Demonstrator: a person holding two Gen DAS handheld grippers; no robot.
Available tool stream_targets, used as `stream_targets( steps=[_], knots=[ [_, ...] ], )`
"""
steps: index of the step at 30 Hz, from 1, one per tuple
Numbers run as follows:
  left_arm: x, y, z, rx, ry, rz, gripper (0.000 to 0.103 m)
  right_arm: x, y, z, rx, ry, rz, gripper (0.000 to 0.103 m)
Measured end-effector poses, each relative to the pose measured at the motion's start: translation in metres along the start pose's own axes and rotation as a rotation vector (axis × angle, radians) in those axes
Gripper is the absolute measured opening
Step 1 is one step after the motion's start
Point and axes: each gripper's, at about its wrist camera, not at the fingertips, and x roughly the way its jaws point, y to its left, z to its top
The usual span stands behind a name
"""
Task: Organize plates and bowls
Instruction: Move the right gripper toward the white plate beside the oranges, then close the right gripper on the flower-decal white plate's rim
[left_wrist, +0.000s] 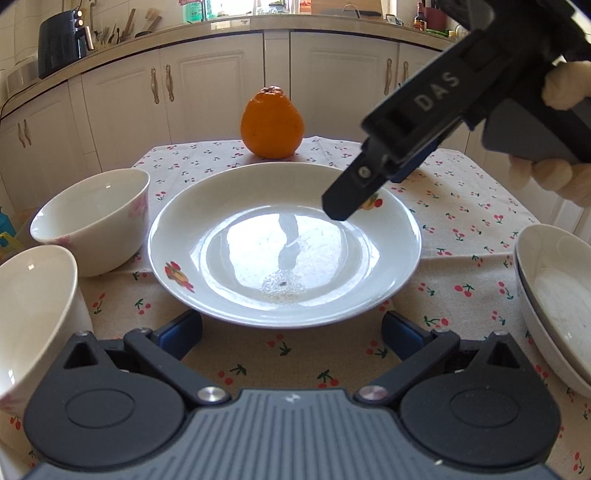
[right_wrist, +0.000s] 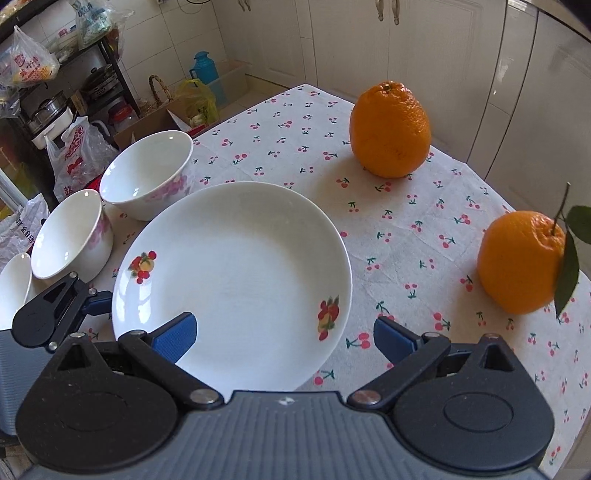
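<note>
Both our grippers, left (left_wrist: 291, 334) and right (right_wrist: 284, 338), gape around the plate (right_wrist: 236, 266) (bowls (right_wrist: 147, 173) left, oranges (right_wrist: 389, 129) beyond).

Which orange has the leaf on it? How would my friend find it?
Start at the big white plate in the middle of the cherry tablecloth. Two oranges sit beyond it; the plain orange stands farther back. The leafy orange is nearer the table's edge, with a thin stem and dark green leaf hanging down its side.

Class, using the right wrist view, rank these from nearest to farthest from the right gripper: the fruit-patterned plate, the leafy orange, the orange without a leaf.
1. Fruit-patterned plate, partly between the right gripper's open fingers.
2. Leafy orange, right side.
3. Leafless orange, far end of the table.
</note>
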Motion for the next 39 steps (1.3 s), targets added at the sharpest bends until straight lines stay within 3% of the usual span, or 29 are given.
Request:
stream_targets(
  steps=[8, 19, 25, 39],
  knots=[
    [0.000, 0.000, 0.000, 0.000, 0.000, 0.000, 0.103, 0.027, -0.004, 0.035, -0.053, 0.002, 0.045, 0.097],
    [-0.002, -0.001, 0.000, 0.002, -0.004, 0.016, 0.102, 0.057, -0.023, 0.070, -0.038, 0.055, 0.201, 0.079],
    [0.000, 0.002, 0.002, -0.005, -0.004, 0.016, 0.102, 0.064, -0.029, 0.074, -0.022, 0.068, 0.257, 0.078],
    [0.003, 0.002, 0.005, 0.000, -0.018, 0.019, 0.100, 0.062, -0.029, 0.071, -0.019, 0.065, 0.273, 0.079]
  ],
)
